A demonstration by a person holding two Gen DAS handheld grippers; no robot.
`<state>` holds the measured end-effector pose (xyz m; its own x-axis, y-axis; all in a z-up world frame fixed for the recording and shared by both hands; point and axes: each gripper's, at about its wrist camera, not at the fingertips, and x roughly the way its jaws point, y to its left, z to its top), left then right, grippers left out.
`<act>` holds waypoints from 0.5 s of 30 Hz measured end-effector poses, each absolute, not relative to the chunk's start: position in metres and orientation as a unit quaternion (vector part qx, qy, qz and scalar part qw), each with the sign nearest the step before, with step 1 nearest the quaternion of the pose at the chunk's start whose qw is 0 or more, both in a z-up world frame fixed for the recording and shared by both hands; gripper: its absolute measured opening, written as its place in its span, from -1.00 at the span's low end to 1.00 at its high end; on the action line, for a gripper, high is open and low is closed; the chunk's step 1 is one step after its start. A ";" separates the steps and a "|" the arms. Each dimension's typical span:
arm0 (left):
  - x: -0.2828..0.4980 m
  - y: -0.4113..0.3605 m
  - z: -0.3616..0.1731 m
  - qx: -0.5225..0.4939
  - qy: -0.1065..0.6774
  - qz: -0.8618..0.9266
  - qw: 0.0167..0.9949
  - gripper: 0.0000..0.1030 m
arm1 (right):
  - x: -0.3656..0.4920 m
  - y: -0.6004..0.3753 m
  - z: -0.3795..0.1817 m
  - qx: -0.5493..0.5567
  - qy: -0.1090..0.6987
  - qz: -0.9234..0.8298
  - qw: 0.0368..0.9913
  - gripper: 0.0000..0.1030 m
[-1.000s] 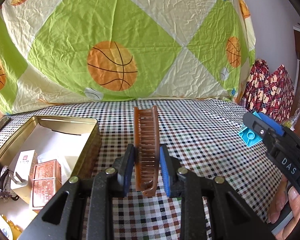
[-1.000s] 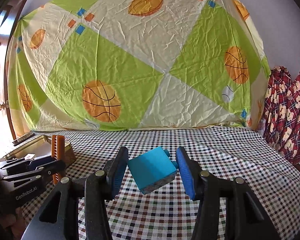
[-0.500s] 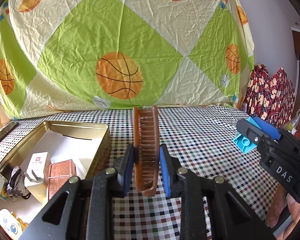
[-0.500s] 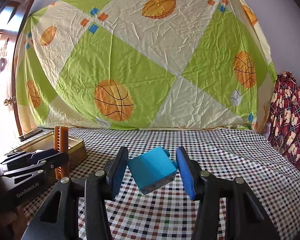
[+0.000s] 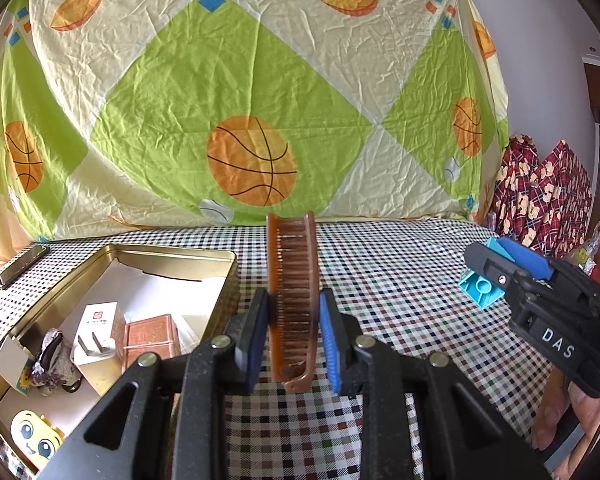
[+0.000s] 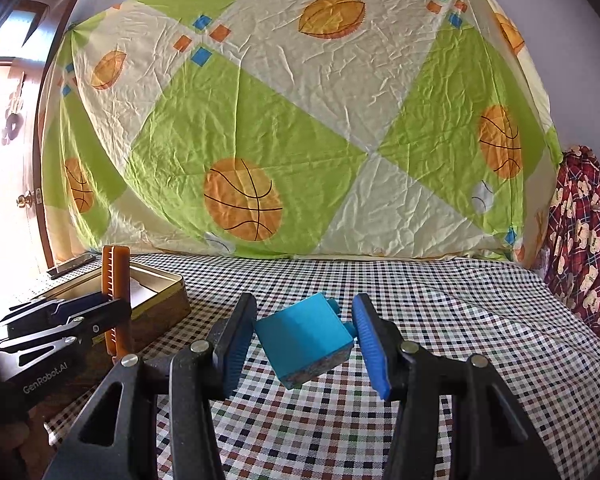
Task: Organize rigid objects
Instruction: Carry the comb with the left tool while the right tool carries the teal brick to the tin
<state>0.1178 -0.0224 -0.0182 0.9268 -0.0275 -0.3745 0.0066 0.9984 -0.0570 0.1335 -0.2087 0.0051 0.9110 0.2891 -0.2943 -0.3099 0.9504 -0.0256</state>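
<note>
My left gripper (image 5: 293,336) is shut on a brown plastic comb (image 5: 294,280), held upright above the checked tablecloth, just right of the gold tin box (image 5: 172,254). It also shows in the right wrist view (image 6: 80,316) with the comb (image 6: 116,276). My right gripper (image 6: 302,340) is shut on a blue block (image 6: 302,338), tilted, held above the cloth. In the left wrist view the right gripper (image 5: 512,268) with the block (image 5: 480,286) is at the right.
The tin holds a white plug (image 5: 96,336), a copper-coloured box (image 5: 150,334), a foil-wrapped item (image 5: 54,360) and a yellow cartoon face (image 5: 34,438). Its lid (image 5: 18,266) lies behind. A basketball-print sheet (image 5: 252,120) hangs behind; red plaid fabric (image 5: 540,196) is at right.
Both grippers have risen and tilted upward, with more backdrop in view. The left one has shifted so the tin sits closer beside the comb. Both grips are unchanged.
</note>
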 end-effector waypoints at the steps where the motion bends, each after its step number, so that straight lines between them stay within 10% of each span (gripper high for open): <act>1: 0.116 -0.022 -0.018 -0.027 0.190 -0.007 0.981 -0.54 | 0.133 -0.209 0.005 -0.036 0.145 0.154 0.977 0.01; 15: 0.100 -0.013 -0.017 -0.025 0.177 0.005 0.984 -0.54 | 0.128 -0.192 0.004 -0.033 0.148 0.179 0.972 0.02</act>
<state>0.1001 -0.0134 -0.0174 0.9375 0.0001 -0.3479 -0.0177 0.9987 -0.0476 0.1276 -0.1924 0.0036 0.8918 0.3386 -0.3001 -0.3579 0.9337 -0.0101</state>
